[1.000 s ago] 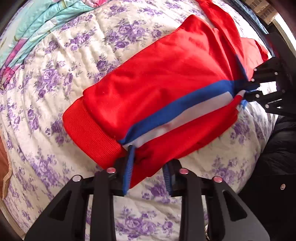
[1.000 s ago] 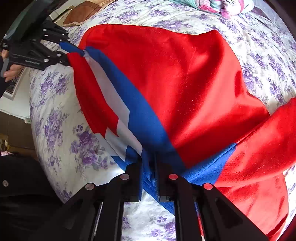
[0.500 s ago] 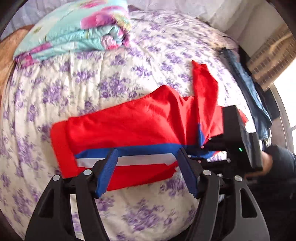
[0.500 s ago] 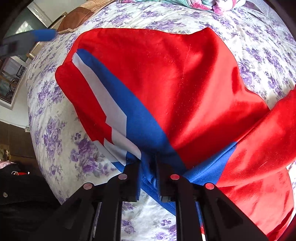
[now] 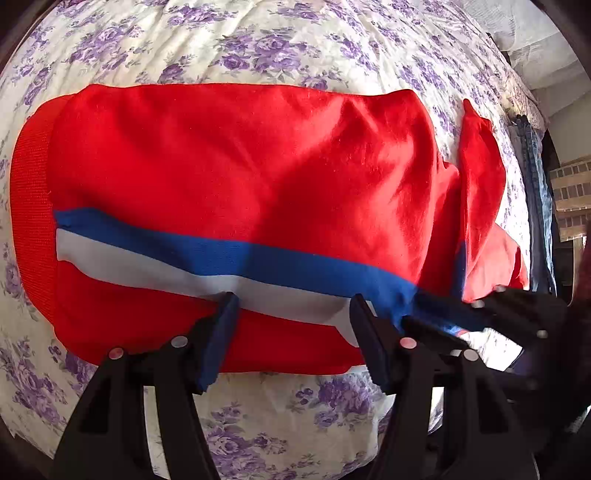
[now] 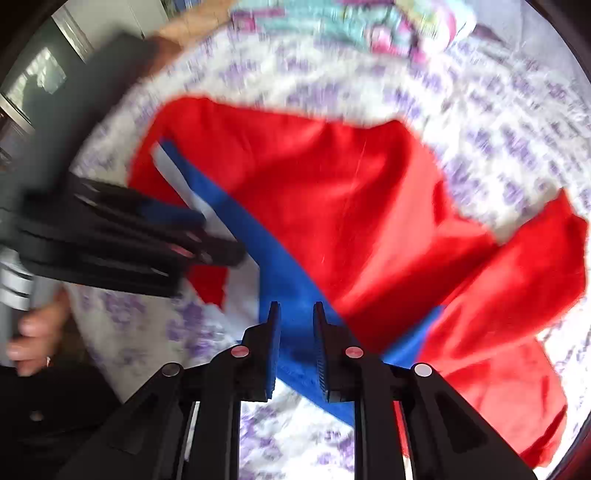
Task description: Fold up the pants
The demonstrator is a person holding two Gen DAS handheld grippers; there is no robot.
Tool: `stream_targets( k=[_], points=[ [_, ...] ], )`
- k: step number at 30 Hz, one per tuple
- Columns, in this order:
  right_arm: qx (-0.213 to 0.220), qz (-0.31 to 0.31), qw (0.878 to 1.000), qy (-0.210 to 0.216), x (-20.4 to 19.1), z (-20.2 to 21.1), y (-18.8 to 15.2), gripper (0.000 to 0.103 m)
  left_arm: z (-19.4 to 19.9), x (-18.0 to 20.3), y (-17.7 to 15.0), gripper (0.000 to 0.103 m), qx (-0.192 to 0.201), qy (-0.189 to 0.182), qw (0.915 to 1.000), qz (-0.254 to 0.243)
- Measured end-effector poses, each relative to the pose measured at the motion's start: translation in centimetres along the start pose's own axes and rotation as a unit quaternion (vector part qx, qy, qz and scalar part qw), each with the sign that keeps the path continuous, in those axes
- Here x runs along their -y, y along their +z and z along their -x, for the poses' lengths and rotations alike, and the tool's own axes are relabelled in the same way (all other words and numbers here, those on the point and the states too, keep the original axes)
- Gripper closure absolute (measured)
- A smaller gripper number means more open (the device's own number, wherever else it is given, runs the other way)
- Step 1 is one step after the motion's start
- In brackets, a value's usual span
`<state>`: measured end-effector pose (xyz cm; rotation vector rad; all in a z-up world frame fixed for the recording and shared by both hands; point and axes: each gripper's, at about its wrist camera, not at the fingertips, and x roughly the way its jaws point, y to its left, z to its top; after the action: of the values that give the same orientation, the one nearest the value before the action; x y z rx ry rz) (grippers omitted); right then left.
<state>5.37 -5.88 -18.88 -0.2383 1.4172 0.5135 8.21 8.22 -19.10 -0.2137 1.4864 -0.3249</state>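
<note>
Left wrist view: the left tool (image 5: 293, 302) has let go, its jaws now spread wide over the striped edge of the pants (image 5: 240, 177) folded on the bed (image 5: 295, 44). Ahead, the right tool (image 6: 295, 314) loosens, stripe between its jaws; fold laid.

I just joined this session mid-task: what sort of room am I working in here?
Most likely a bedroom. The red pants lie on a bed covered by a purple-flowered sheet, a folded blanket sits at its far end, and what looks like jeans lies along one edge.
</note>
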Motion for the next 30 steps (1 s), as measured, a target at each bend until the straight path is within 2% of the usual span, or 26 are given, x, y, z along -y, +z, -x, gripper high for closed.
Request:
stream_targets(
  k=[3,4,5,6,8,9,10,14,18,21,23,25,28,29,30],
  points=[
    [-0.006,-0.031,0.999,0.016,1.2,1.5,1.0,0.085,-0.4,0.7,0.3,0.042,0.003,0.011,0.9999,-0.001],
    [0.007,-0.038,0.999,-0.010,1.9,2.8,1.7,0.085,-0.6,1.0,0.1,0.042,0.007,0.017,0.9998,-0.005],
    [0.028,-0.053,0.997,-0.054,3.0,4.3,2.7,0.075,-0.6,1.4,0.2,0.042,0.011,0.022,0.9997,-0.009],
    [0.051,-0.086,0.988,-0.121,4.7,5.8,4.1,0.047,-0.9,0.9,-0.7,0.039,0.016,0.025,0.9995,-0.011],
    [0.090,-0.183,0.951,-0.233,8.7,8.2,6.5,0.012,-1.5,0.9,-1.4,0.034,0.021,0.029,0.9992,-0.016],
    [0.099,-0.223,0.933,-0.266,10.6,8.6,7.7,0.011,-1.7,1.3,-1.3,0.032,0.020,0.036,0.9989,-0.023],
    [0.089,-0.250,0.922,-0.282,12.3,8.2,9.0,0.011,-1.8,1.3,-1.2,0.030,0.018,0.044,0.9984,-0.030],
    [0.020,-0.307,0.898,-0.314,17.8,4.9,12.8,0.011,-2.5,2.9,-0.9,0.023,0.010,0.075,0.9958,-0.053],
    [-0.030,-0.315,0.891,-0.326,19.5,2.6,13.3,0.012,-3.0,3.7,-0.3,0.021,0.002,0.084,0.9947,-0.058],
    [-0.067,-0.345,0.886,-0.304,22.0,1.1,11.9,0.012,-3.1,3.7,0.3,0.021,-0.004,0.080,0.9954,-0.053],
    [-0.069,-0.359,0.885,-0.288,22.5,0.5,11.1,0.012,-3.1,3.7,0.6,0.021,-0.006,0.077,0.9957,-0.051],
    [-0.062,-0.361,0.881,-0.299,23.3,0.8,11.0,0.012,-2.9,3.3,0.8,0.021,-0.007,0.073,0.9961,-0.049],
    [-0.064,-0.385,0.860,-0.329,25.0,1.8,10.4,0.012,-2.4,2.4,0.9,0.021,-0.005,0.060,0.9974,-0.039],
    [-0.067,-0.390,0.861,-0.319,25.5,1.7,10.1,0.012,-2.4,2.1,1.1,0.020,-0.004,0.056,0.9978,-0.035],
    [-0.068,-0.392,0.867,-0.301,25.8,1.4,9.7,0.018,-2.3,1.8,1.2,0.021,-0.004,0.053,0.9981,-0.031]
  ],
)
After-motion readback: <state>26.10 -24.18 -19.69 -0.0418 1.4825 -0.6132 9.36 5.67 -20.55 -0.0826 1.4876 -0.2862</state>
